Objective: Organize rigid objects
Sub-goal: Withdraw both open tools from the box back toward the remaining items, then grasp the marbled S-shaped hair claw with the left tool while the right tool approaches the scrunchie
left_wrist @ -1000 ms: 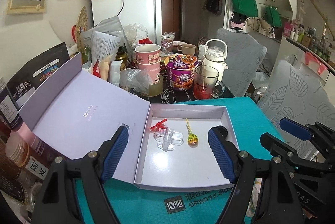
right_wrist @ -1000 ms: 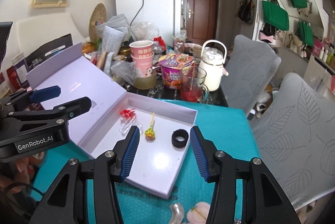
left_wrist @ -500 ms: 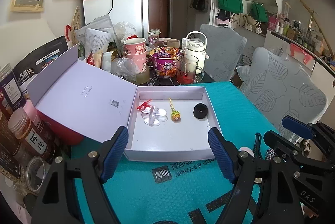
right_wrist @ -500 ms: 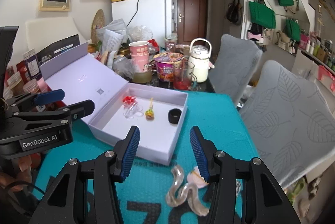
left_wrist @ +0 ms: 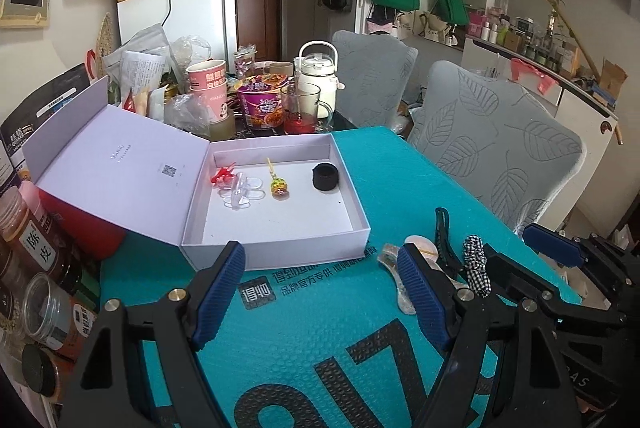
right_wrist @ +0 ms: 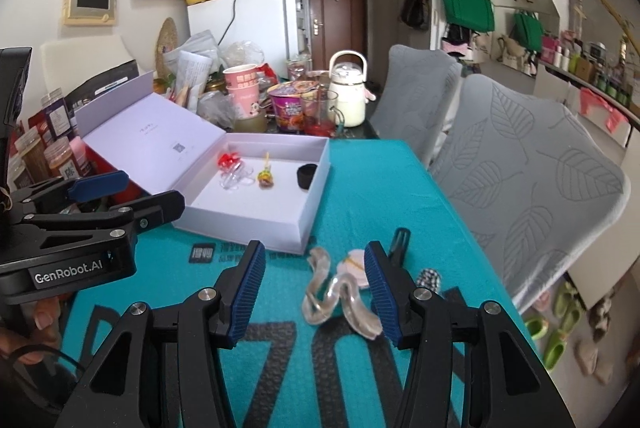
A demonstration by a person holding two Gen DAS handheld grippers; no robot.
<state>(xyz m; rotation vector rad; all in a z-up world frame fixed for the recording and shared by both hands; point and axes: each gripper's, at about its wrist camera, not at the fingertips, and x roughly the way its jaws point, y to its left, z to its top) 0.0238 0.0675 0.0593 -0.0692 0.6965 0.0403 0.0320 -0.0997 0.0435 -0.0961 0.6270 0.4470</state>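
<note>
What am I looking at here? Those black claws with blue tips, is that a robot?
No robot: a person holds two hand-held grippers, each with a camera looking along its fingers. One picture is from the left gripper, the other from the right gripper. Both are open and hold nothing; the right one's jaws have just been opening. On the teal mat an open white box holds a black ring, a lollipop-like charm and a clear clip. Nearer lie a clear wavy hair clip and other hair accessories.

White box [left_wrist: 276, 252] on a teal mat [left_wrist: 312, 312]; black ring [left_wrist: 325, 177], black-and-white checked scrunchie [left_wrist: 476, 264].
</note>
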